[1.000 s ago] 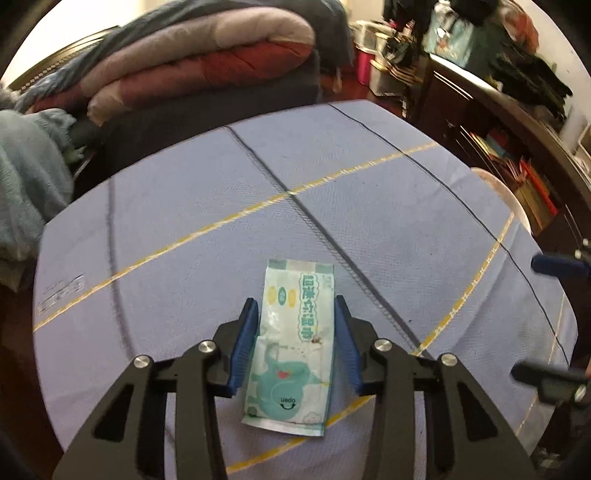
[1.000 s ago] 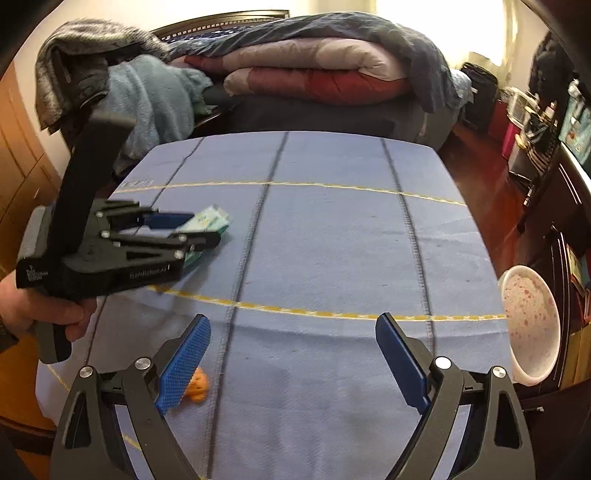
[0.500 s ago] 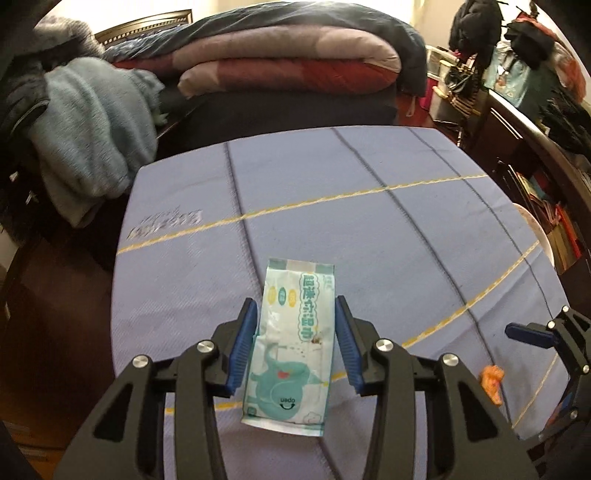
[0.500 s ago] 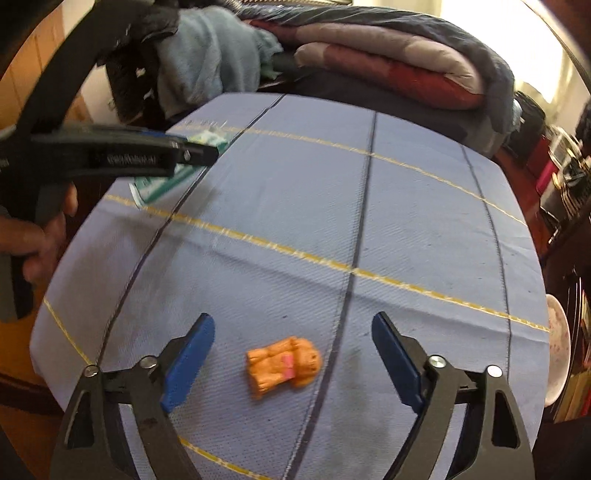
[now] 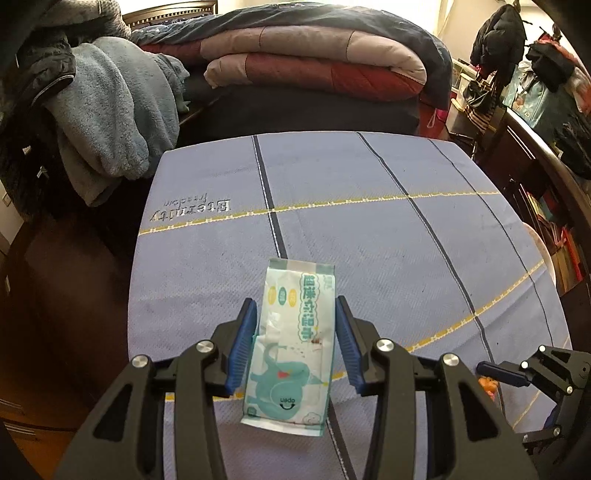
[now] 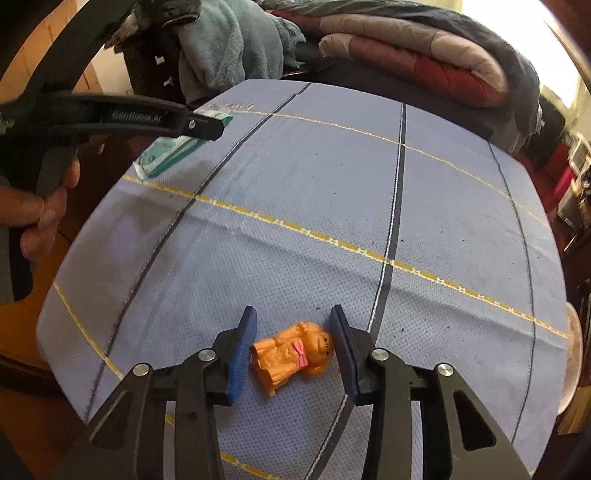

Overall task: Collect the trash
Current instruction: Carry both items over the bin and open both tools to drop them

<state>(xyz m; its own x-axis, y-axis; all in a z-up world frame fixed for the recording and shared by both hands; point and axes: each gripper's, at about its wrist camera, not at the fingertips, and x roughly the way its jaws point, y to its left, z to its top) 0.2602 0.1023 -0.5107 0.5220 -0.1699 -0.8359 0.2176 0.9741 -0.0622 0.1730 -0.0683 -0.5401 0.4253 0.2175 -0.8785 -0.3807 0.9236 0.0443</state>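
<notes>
Left claw [image 5: 293, 345] grips wipes packet [image 5: 291, 347]; right claw [image 6: 293, 347] closing around orange toy [image 6: 293, 352].

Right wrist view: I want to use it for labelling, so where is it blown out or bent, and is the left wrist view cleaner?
Right wrist view: window glare burns out the top right; the fisheye bows the blue stitched tablecloth; the orange plastic dog figurine is sharp. Left wrist view: evenly lit, the pale green wipes packet legible, the same curvature, dark vignetted corners.
</notes>
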